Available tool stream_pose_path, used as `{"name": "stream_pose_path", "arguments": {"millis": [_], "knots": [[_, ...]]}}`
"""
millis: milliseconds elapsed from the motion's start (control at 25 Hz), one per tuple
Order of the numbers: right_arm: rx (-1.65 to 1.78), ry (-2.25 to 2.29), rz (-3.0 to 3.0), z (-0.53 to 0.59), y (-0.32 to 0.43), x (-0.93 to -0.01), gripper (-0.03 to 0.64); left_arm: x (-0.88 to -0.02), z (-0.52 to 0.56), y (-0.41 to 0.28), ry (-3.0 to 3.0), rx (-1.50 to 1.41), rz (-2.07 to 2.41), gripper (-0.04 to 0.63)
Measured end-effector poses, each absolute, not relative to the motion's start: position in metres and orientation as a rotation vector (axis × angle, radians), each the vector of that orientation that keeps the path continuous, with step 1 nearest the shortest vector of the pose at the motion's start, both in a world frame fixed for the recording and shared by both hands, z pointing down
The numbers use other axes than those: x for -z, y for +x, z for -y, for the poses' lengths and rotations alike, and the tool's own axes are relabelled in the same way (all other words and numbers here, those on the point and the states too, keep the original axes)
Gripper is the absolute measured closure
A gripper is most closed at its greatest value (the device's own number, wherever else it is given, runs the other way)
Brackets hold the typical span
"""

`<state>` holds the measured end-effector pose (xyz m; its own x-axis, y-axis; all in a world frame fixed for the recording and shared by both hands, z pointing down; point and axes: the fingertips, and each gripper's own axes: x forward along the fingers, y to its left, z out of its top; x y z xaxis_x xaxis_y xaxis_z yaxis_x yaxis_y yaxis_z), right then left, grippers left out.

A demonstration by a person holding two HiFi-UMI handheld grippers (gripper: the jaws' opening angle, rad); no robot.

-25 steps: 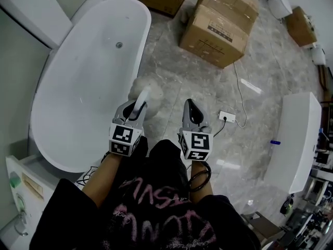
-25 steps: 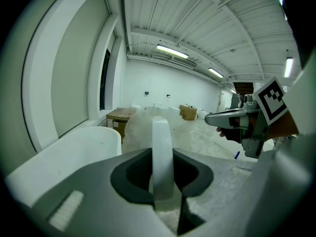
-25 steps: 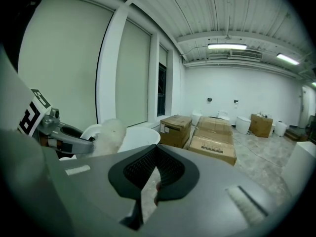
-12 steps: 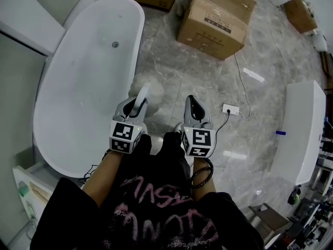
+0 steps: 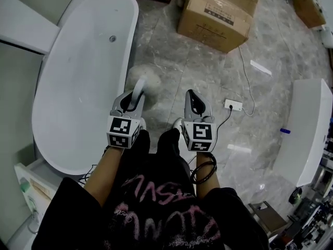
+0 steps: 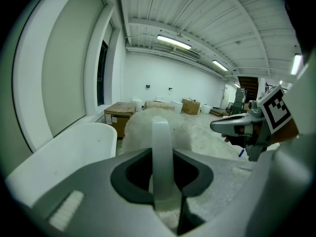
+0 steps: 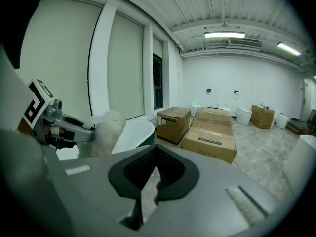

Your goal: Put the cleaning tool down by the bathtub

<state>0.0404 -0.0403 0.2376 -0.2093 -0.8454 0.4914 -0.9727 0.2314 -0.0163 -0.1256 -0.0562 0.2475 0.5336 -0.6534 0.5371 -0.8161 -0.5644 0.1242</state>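
Note:
The cleaning tool is a fluffy white duster on a pale handle. My left gripper is shut on that handle, and the duster head hangs over the floor just right of the white bathtub. In the left gripper view the handle runs up between the jaws to the fluffy head. My right gripper is shut and holds nothing, level with the left one. The right gripper view shows the duster and the tub at left.
Cardboard boxes stand on the marble floor ahead. A white socket strip with its cable lies to the right. Another white tub is at the far right, and a cabinet sits at the lower left.
Both grippers and the duster keep their places relative to each other. The view has shifted, so the tub and boxes sit slightly higher and further left in the picture.

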Motion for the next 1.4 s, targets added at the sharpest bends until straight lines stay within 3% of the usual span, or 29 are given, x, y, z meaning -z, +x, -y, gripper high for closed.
{"name": "stream_pose_path", "arguments": {"millis": [1400], "knots": [[-0.640, 1.535, 2.074, 0.030, 0.105, -0.367, 0.603, -0.379, 0.069, -0.078, 2.221, -0.762, 1.224, 0.509]]}}
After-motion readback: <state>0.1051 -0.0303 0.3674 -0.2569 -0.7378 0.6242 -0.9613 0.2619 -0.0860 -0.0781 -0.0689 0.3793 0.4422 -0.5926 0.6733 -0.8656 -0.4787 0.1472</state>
